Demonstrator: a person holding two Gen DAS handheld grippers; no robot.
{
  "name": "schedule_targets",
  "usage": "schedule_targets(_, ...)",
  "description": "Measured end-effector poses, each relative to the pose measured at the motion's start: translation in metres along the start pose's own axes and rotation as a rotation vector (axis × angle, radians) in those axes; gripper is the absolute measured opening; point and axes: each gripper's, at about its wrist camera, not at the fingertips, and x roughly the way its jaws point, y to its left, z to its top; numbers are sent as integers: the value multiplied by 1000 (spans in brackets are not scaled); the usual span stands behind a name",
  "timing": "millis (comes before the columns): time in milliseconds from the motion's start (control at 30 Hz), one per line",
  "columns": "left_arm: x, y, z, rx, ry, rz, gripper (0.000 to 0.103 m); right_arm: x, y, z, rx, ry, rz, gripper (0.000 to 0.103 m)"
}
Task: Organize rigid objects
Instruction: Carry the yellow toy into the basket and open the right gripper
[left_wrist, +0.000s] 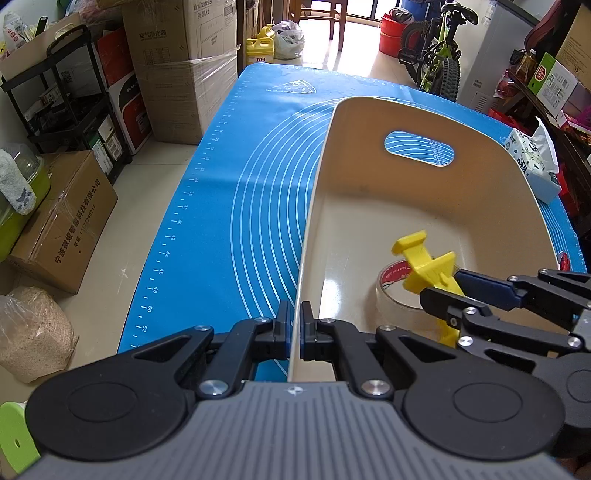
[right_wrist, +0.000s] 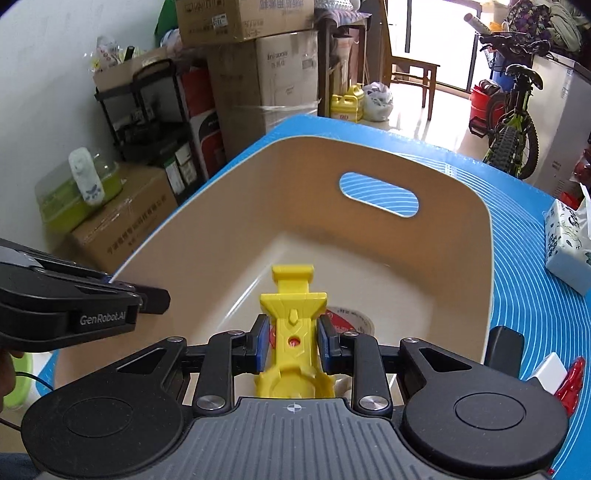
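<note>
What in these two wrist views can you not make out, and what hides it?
- Lower end of the yellow toy: the right wrist view's own housing hides it.
- Near half of the tape roll: hidden by the toy and right gripper in the left view.
- Red object beside the beige bin: cut by the frame edge.

Cardboard boxes (left_wrist: 184, 70) stand stacked beside a black rack (left_wrist: 70, 107), a green bicycle (left_wrist: 439, 55) opposite, yellow jugs (left_wrist: 260, 46) between

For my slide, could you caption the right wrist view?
Right gripper holds yellow toy over cream bin containing tape roll.
</note>
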Motion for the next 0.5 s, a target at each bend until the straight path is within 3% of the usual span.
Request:
schedule_targets(100,0,0,0,0,0,0,5,4,-4,0,24,25,5,39)
schedule_targets(333,0,0,0,0,0,0,5,-2,-13,-6,65,-16,22,64)
schedule_targets(500,0,-1,0,0,0,1,6,-16,-24,-5,98,-76,23,66)
